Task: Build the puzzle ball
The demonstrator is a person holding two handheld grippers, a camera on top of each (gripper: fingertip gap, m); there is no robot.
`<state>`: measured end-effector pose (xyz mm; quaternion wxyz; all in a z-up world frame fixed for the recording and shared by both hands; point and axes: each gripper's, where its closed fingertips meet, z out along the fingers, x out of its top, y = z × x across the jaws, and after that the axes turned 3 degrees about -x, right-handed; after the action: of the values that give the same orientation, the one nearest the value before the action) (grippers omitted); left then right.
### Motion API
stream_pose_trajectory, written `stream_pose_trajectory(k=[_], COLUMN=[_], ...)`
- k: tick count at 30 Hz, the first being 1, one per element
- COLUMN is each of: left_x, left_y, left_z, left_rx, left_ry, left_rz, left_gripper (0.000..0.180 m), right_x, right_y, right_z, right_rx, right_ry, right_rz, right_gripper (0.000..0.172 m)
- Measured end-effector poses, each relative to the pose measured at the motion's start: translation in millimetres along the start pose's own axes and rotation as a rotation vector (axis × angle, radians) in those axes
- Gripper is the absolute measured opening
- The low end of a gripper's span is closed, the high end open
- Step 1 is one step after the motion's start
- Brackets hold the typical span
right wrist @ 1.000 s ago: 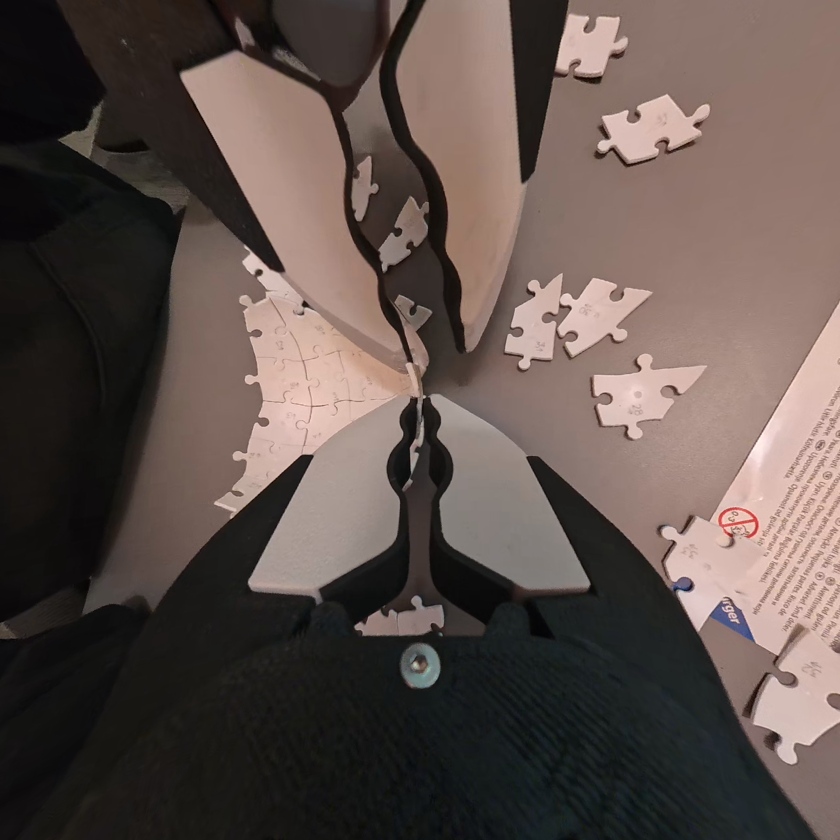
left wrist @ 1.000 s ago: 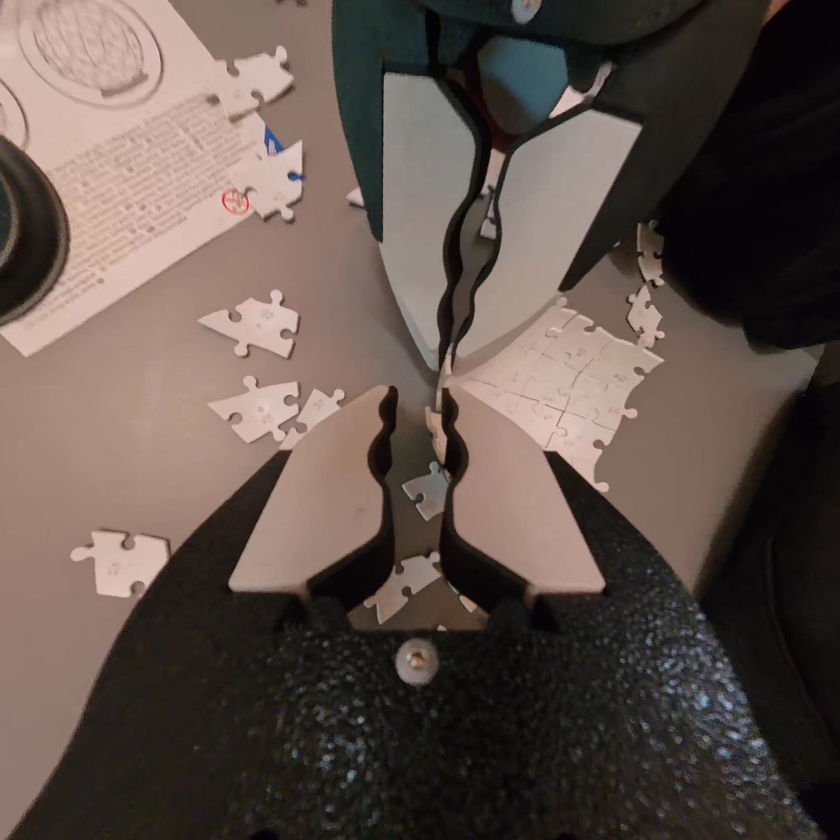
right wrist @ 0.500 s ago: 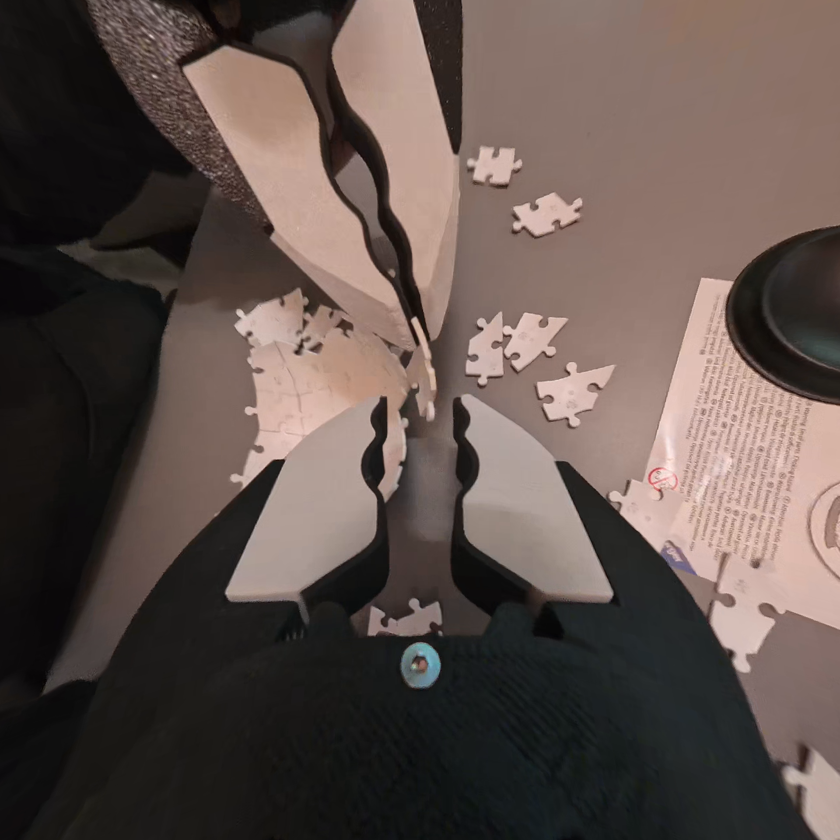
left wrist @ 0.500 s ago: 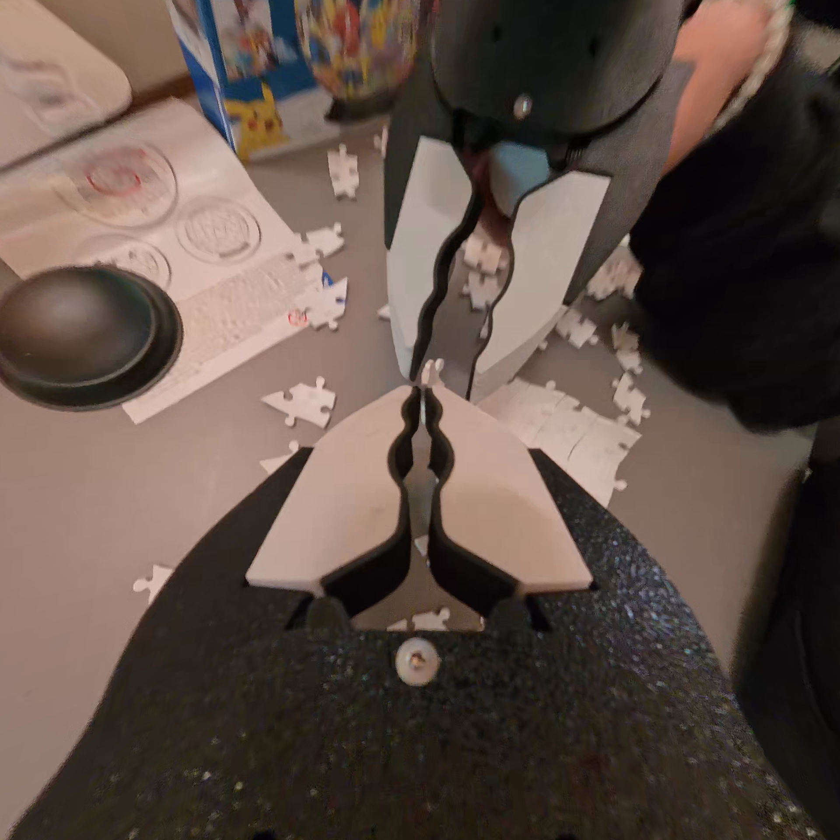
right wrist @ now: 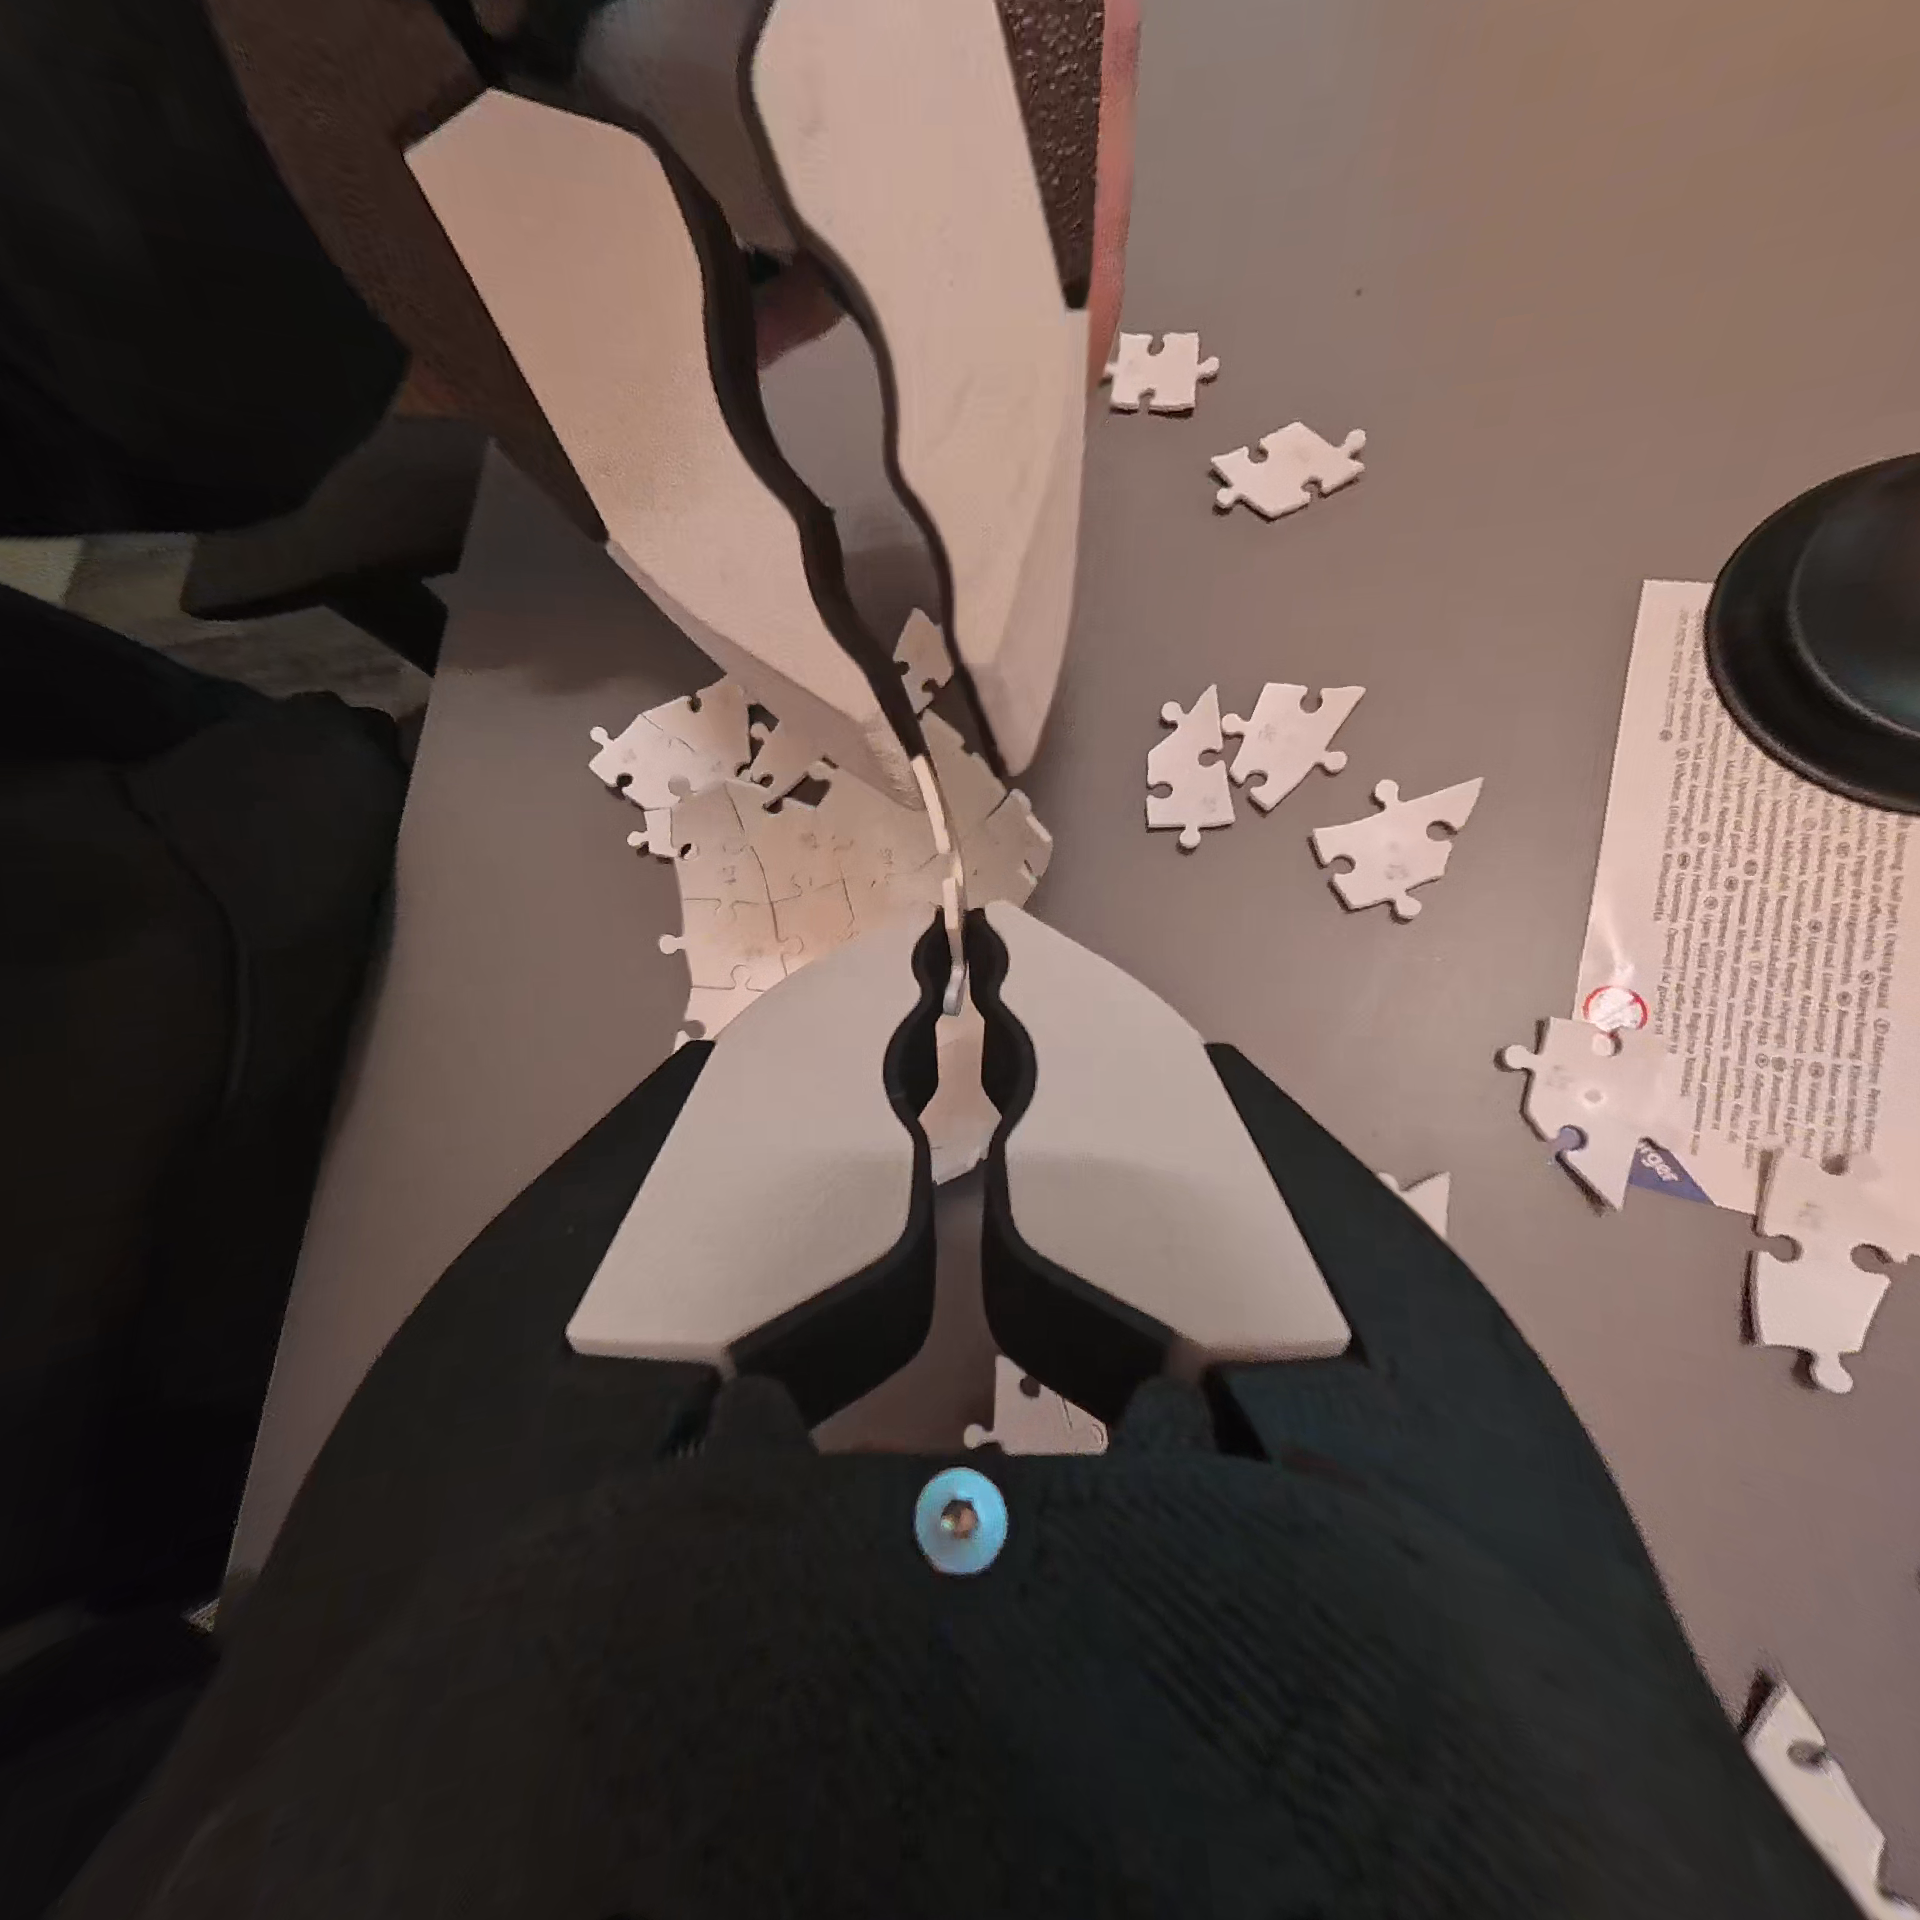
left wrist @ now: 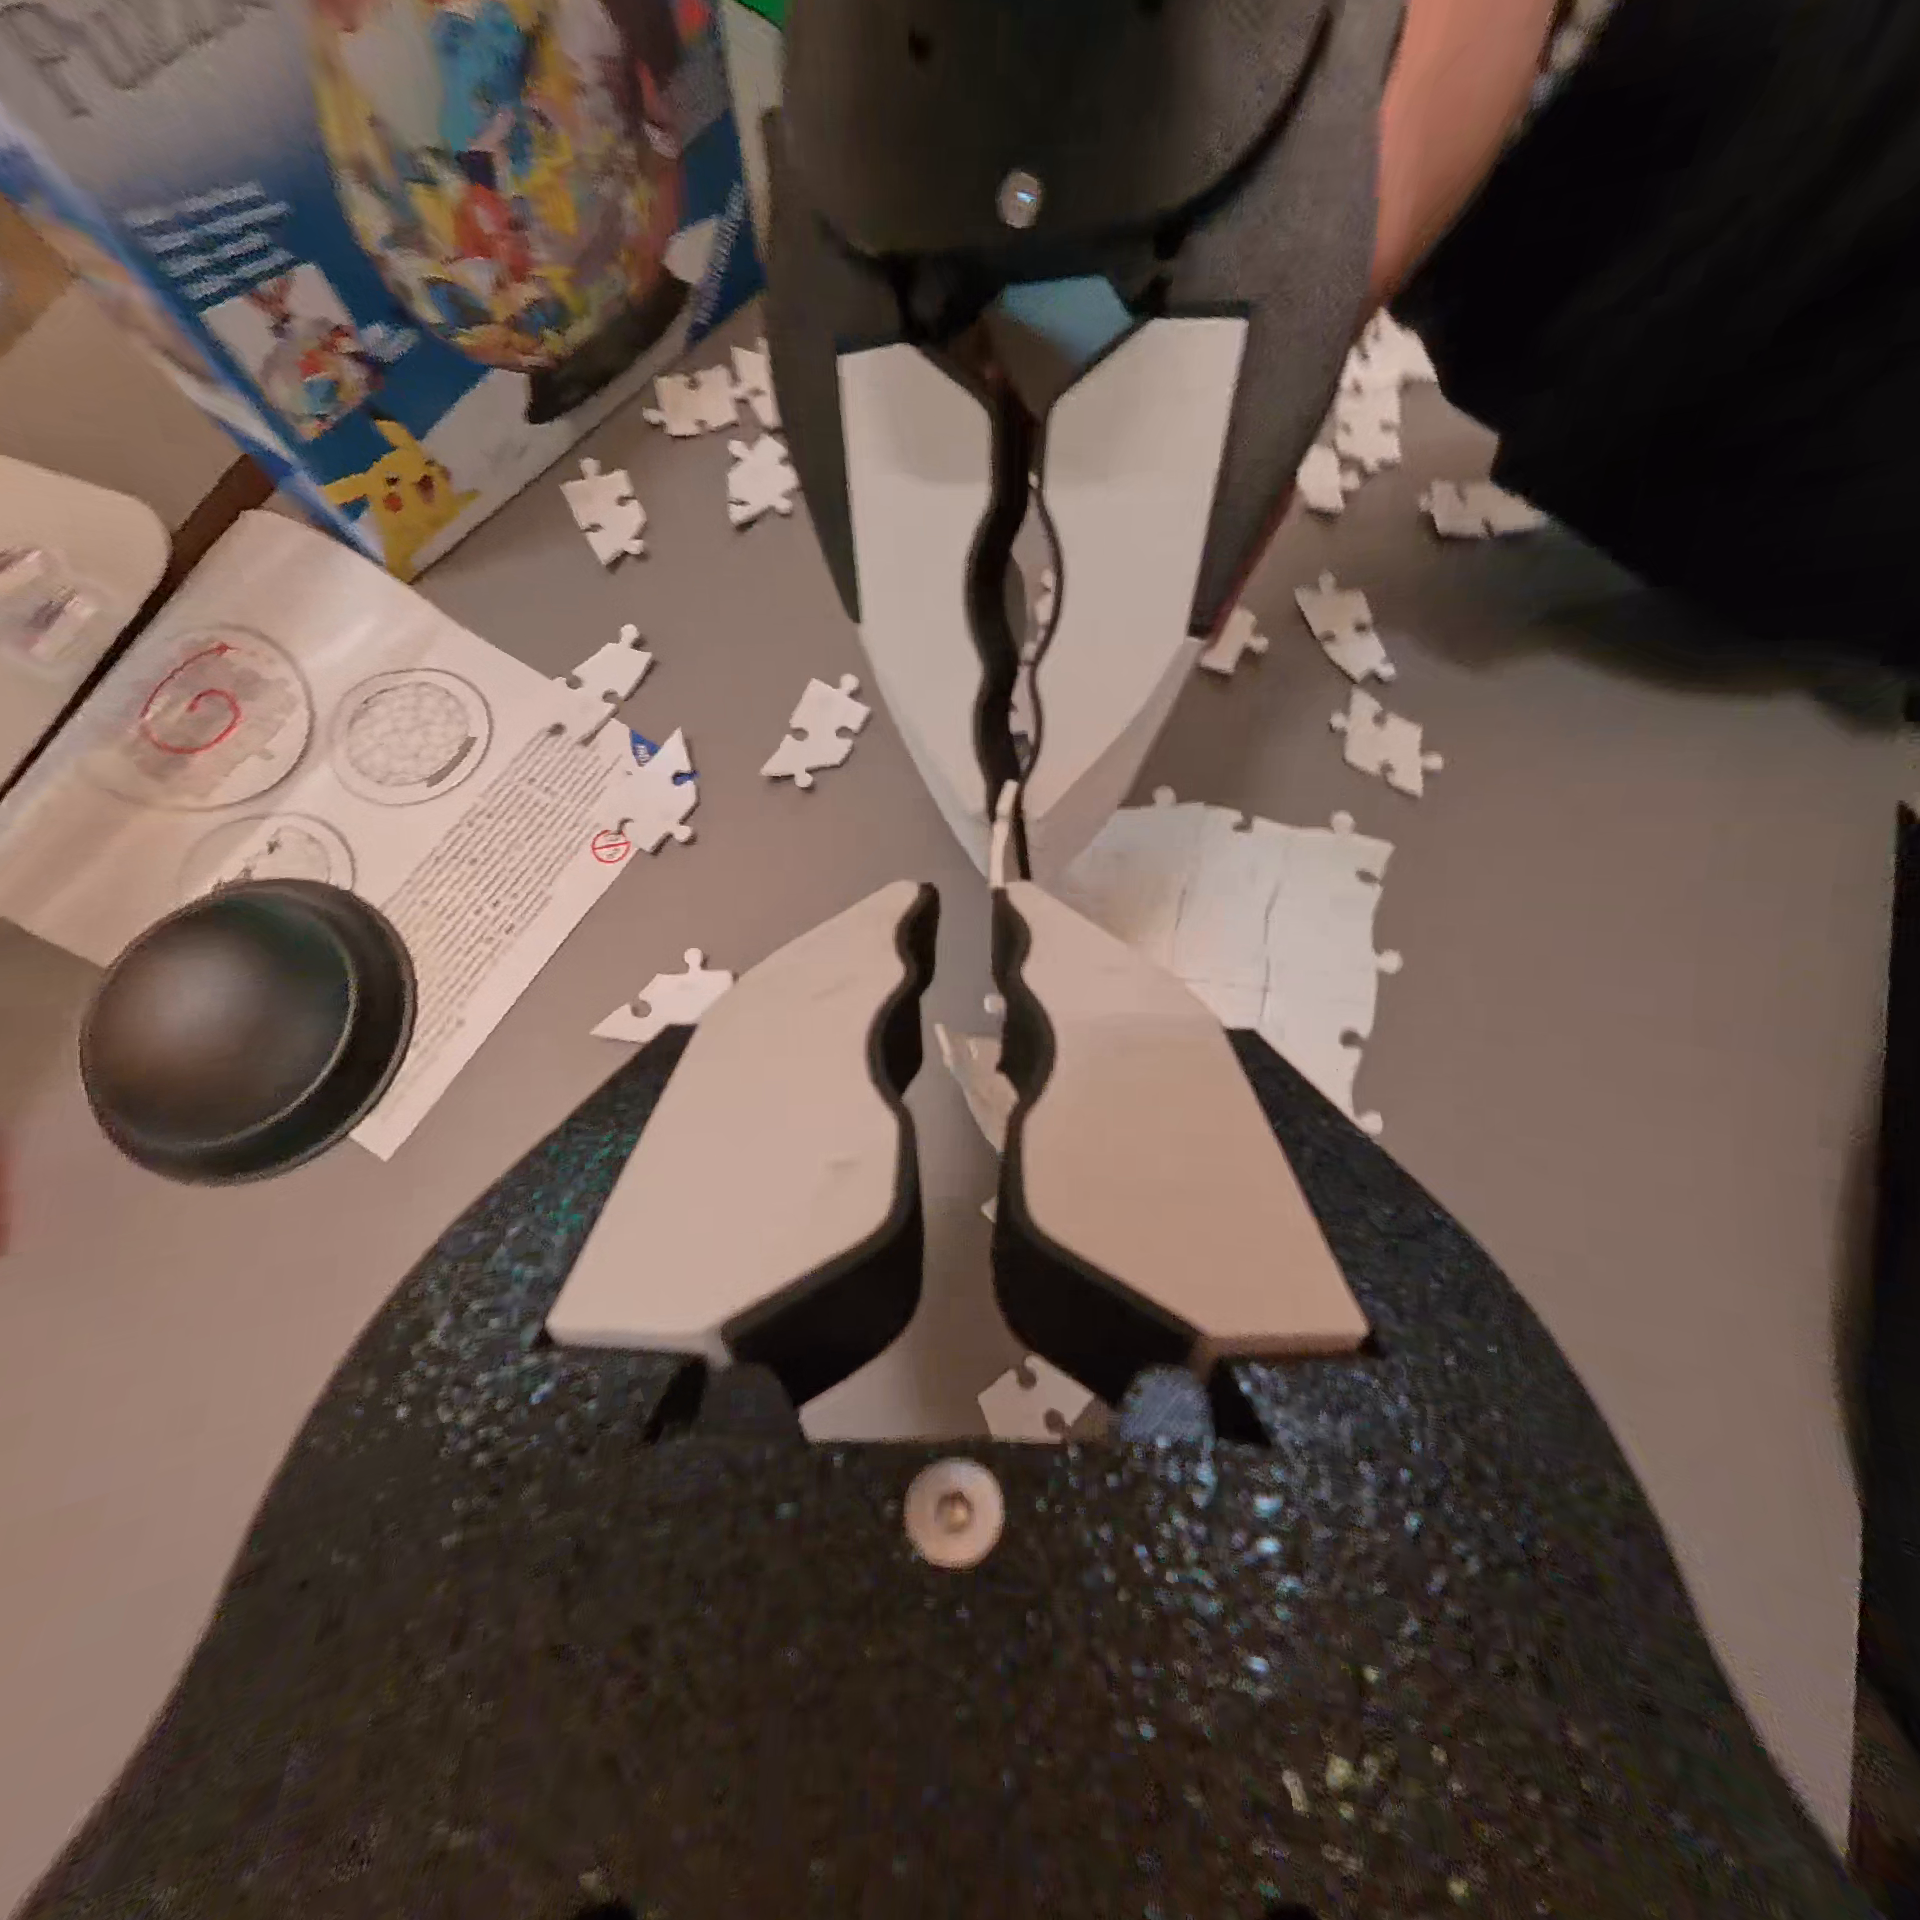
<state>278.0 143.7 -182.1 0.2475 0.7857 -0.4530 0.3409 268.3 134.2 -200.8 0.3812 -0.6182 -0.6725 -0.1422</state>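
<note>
Since half a second ago, left gripper (left wrist: 961, 904) has parted, empty; right gripper (right wrist: 961, 920) has clamped the white puzzle piece (right wrist: 948, 862). Assembled section (left wrist: 1247, 914) partial; loose pieces (right wrist: 1392, 842) remain.

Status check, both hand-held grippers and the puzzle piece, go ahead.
Right hand-held gripper shut on white puzzle piece, held edge-on. Left hand-held gripper open, tips beside the piece. Joined puzzle section on grey table below.

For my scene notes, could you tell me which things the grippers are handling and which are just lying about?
In hand: white puzzle piece, pinched by right gripper; left gripper open beside it.
Lying about: loose pieces, joined patch, leaflet, black stand, box.
</note>
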Motion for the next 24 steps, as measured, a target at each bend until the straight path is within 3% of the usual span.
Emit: stream_pose_trajectory(k=[6, 14, 20, 24], left_x=[-1, 8, -2, -1], left_y=[5, 6, 16, 15], left_z=[0, -5, 5, 11], left_rx=[-0.05, -0.105, -0.225, -0.243], left_ry=[-0.086, -0.024, -0.092, -0.113], left_rz=[0.107, 0.06, 0.028, 0.007], left_gripper=[0.005, 0.007, 0.011, 0.003], right_x=[-1, -4, -2, -4], right_y=[-1, -1, -3, -4], right_z=[2, 4, 4, 5], right_rx=[-0.063, -0.113, -0.141, -0.128], right_ry=[-0.039, -0.075, -0.105, -0.111], right_rz=[0.038, 0.065, 0.064, 0.075], right_gripper=[0.002, 0.002, 0.003, 0.003])
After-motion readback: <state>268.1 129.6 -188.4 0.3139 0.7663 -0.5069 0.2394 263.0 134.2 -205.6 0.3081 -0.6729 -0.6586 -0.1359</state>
